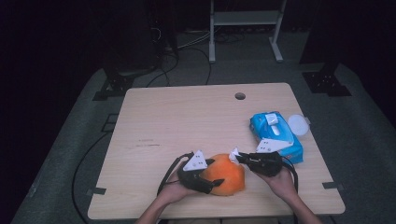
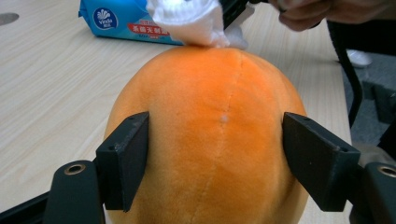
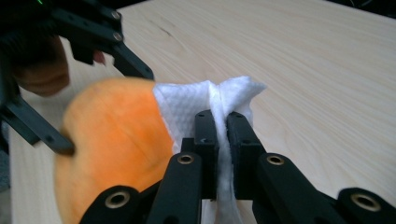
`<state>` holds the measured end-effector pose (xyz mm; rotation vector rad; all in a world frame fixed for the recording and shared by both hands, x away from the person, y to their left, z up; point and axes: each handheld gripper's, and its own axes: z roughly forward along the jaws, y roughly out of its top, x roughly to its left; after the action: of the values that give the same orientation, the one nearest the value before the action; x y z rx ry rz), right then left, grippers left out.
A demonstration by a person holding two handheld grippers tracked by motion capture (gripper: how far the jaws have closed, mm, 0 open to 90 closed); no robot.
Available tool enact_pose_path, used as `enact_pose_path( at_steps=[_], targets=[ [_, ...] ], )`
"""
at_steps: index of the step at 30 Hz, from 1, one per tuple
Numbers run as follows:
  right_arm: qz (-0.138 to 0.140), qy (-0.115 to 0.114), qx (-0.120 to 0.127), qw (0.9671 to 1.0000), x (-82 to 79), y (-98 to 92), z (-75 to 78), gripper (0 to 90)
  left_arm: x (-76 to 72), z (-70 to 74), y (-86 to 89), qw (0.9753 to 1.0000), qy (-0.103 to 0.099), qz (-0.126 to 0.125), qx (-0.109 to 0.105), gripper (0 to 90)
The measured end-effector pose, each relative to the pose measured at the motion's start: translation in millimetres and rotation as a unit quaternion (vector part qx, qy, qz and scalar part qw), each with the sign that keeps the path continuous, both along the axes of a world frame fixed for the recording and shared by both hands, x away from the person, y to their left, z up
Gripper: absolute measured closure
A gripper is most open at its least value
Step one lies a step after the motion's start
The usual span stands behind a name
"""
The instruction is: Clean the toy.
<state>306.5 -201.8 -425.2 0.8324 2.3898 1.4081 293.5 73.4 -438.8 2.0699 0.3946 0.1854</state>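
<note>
Evidently a wiping job was under way at the near edge of the table. The left gripper was clamped on an orange plush, a jaw pressed into each flank, which seemed meant to keep the soft, round toy from rolling or sliding while it was rubbed. The plush sat on the table close to the person, between the two hands.

The right gripper had its jaws pinched tight on a folded white wipe, the sheet bunched and standing up through the narrow gap between them. The wipe was pressed against the far, upper side of the plush, touching it where the seam ran over the top. Holding the sheet folded likely gave a firmer pad than a loose one would.

A blue wipe pack lay just beyond the right hand, near enough for another sheet, with a round white lid beside it. The left hand rested low at the table's edge, steadying its gripper.
</note>
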Motion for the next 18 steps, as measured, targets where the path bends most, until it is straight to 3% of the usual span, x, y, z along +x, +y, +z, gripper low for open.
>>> enact_pose_path(
  at_steps=[6,12,18],
  targets=[
    [-0.016,0.027,-0.012,0.9994,-11.2,-17.3,-16.5,83.1,5.8,-2.6,1.2,0.999,0.027,0.025,-0.024,22.5],
    [0.006,0.011,-0.015,0.9998,-30.1,-12.2,-6.5,83.1,2.7,-1.8,-5.6,0.9997,0.007,0.023,-0.009,23.2],
    [0.025,-0.018,-0.006,0.9995,-21.7,7.5,11.9,83.0,-5.5,0.8,-10.4,0.9997,-0.023,-0.001,0.011,25.0]
  ],
)
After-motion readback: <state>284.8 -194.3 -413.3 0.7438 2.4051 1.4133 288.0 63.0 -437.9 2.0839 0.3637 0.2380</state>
